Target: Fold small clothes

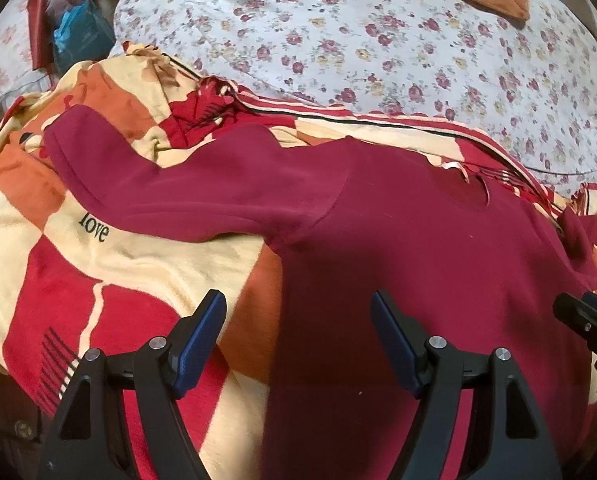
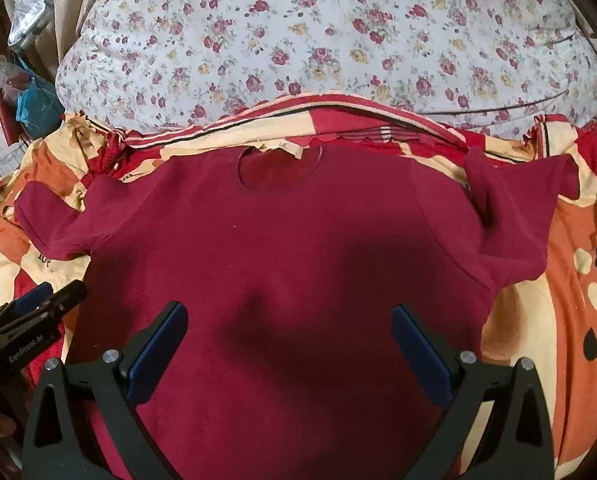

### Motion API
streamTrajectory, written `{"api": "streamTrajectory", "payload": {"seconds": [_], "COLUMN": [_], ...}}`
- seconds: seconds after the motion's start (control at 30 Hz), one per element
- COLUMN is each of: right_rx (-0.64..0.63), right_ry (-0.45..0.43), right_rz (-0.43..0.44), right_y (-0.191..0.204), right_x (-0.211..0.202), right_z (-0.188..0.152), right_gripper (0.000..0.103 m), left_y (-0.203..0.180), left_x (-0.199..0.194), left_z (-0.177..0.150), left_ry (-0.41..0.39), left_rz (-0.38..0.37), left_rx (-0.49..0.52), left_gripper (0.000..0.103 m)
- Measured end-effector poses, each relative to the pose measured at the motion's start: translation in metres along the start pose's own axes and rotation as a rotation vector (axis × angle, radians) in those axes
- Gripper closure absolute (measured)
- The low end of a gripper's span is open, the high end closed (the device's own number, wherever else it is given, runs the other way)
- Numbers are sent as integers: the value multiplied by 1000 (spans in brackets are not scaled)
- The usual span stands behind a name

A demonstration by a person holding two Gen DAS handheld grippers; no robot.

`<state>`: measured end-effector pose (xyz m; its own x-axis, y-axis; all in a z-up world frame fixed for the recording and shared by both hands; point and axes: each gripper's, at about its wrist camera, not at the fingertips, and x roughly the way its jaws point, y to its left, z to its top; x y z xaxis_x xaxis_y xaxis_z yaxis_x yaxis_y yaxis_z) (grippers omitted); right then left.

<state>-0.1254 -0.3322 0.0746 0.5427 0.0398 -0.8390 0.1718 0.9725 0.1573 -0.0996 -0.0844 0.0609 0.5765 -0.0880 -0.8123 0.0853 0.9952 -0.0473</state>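
A small maroon short-sleeved knit T-shirt [image 2: 290,248] lies spread flat, neckline away from me, on a red, cream and orange patterned fleece blanket [image 1: 70,264] covering the bed, as I hold both claws above its lower half. No fold is made yet, in my judgement: both sleeves are out to the sides, the body is in a single layer, and the whole job is ahead. The left sleeve [image 1: 170,184] stretches long and smooth onto the blanket; the right sleeve [image 2: 514,216] is rumpled, with a crease at the shoulder that may want smoothing first.

My left claw [image 1: 298,340] is released, its jaws apart and empty, poised over the shirt's left side edge where maroon meets blanket. My right claw [image 2: 290,344] is likewise released and holds nothing, centred over the shirt's belly, where a soft wrinkle sits between the blue pads [image 2: 158,352].

Room to work looks fair. The blanket gives free margin to the left and right of the shirt. Beyond the collar the blanket's piped edge runs just beside the neckline, and a white rose-print floral quilt [image 2: 298,40] rises behind it. The hem is hidden below the claws, so I cannot tell how near the bed's edge it lies.
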Motion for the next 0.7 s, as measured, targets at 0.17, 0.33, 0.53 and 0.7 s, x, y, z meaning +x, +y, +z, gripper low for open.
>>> {"api": "streamTrajectory", "payload": {"seconds": [0.17, 0.33, 0.53, 0.7], "right_rx": [-3, -8, 0, -11], "right_ry": [2, 9, 21, 24], "right_rz": [-3, -15, -16, -15], "right_y": [0, -1, -2, 2], "right_x": [4, 8, 11, 12], "right_z": [0, 0, -2, -4], "right_gripper": [0, 0, 0, 0], "left_y": [-3, -7, -9, -5], "left_x": [2, 5, 6, 5], "left_z": [0, -2, -4, -4], "left_ry": [3, 11, 17, 16], "left_rz": [6, 1, -1, -1], "left_rx": [12, 22, 27, 12], "left_gripper": [48, 48, 48, 48]}}
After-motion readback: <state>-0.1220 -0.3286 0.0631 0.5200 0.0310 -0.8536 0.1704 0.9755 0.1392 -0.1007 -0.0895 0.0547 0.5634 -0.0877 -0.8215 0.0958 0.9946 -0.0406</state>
